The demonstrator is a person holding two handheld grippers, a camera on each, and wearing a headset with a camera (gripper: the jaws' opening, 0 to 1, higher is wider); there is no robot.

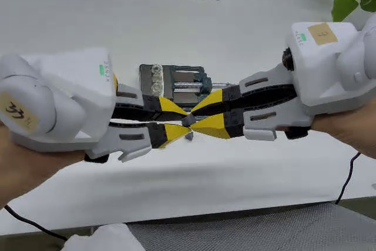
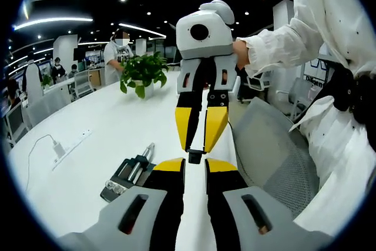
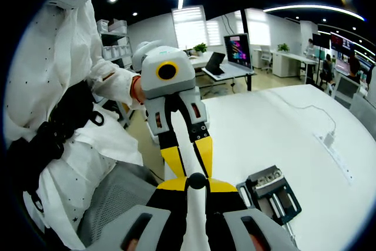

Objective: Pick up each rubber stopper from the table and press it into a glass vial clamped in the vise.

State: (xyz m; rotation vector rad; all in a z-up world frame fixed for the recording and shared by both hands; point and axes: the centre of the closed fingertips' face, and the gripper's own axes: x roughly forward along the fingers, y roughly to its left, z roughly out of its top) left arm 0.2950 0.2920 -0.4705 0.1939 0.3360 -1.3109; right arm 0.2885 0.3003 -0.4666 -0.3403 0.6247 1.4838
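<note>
Head view: left claw (image 1: 183, 123) and right claw (image 1: 197, 119) meet tip to tip above the counter (image 1: 205, 168), in front of the vise (image 1: 182, 86) clamping the glass vials (image 1: 156, 78).

Right gripper view: a dark rubber stopper (image 3: 197, 180) sits pinched where the tips meet. Both claws look clenched on it; I cannot tell which carries it.

Judgement: a mid-air hand-over, to re-seat the stopper squarely before pressing. The stopper is clear of the vials, not yet over them.
</note>
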